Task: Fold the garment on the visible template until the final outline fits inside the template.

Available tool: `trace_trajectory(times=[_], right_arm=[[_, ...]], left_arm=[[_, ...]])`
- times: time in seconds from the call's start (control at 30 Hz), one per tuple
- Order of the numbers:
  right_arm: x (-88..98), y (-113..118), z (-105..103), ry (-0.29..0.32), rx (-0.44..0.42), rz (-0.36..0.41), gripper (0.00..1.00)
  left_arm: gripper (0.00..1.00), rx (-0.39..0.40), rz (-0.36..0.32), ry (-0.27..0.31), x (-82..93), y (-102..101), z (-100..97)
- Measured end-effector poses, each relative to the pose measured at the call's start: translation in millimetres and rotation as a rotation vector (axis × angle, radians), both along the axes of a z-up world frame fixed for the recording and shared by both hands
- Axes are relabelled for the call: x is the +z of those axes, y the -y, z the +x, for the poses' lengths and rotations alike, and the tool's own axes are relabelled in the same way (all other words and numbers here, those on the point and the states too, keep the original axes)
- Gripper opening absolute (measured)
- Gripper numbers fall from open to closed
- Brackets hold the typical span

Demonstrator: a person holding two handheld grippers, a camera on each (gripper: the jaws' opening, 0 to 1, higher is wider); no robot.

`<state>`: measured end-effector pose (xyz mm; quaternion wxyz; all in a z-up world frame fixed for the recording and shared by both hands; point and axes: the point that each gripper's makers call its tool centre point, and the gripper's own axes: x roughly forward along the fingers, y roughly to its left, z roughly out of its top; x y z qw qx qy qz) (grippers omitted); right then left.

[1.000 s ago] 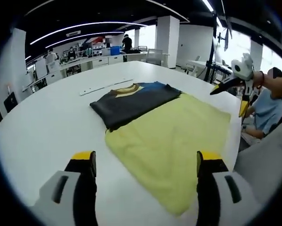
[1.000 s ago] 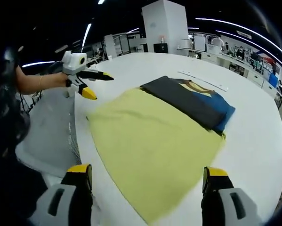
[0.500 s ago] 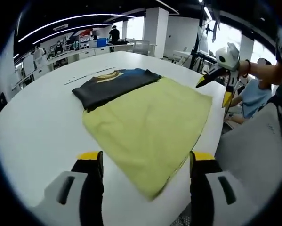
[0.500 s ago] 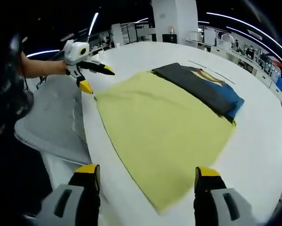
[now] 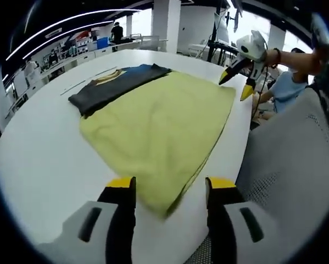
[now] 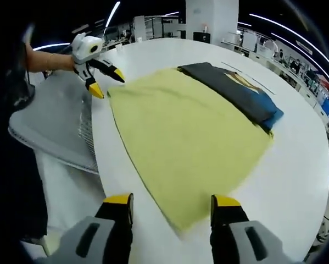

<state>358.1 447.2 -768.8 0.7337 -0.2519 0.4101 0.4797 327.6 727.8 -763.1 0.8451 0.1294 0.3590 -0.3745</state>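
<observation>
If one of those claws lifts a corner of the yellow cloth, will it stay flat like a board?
Probably not. The yellow cloth lies soft and slightly rippled on the table, so it would likely droop and fold. It looks thin, so probably light, and could slide on the smooth tabletop.

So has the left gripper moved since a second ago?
Yes. The left gripper has come down toward the yellow cloth, now near its corner.

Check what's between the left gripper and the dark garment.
Left gripper view: the yellow cloth spans from the left gripper to the dark garment, which rests on its far edge.
</observation>
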Motion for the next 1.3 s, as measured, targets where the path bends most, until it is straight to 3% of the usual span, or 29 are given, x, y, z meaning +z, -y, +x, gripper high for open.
trace_trajectory(times=[0.2,0.5,0.77,0.9,1.1,1.3], right_arm=[[-6.5,6,-2,0.001,0.027,-0.043,0.45],[-8.4,11,3,0.010,0.031,-0.053,0.36],[-7.4,13,8,0.020,0.035,-0.054,0.19],[-7.6,16,13,0.029,0.021,-0.061,0.05],[-6.4,13,12,0.016,0.002,-0.042,0.00],[1.2,15,8,0.004,-0.014,-0.017,0.00]], left_arm=[[0.42,0.007,0.021,-0.018,-7.6,-6,-3.9],[0.33,-0.025,0.072,0.023,-8.6,-9,1.4],[0.22,-0.003,0.076,0.021,-10.0,-13,4.9],[0.11,0.014,0.075,0.022,-10.1,-16,9.0],[0.02,0.011,0.086,0.037,-11.0,-11,13.0],[0.00,0.003,0.092,0.034,-7.1,-14,7.9]])
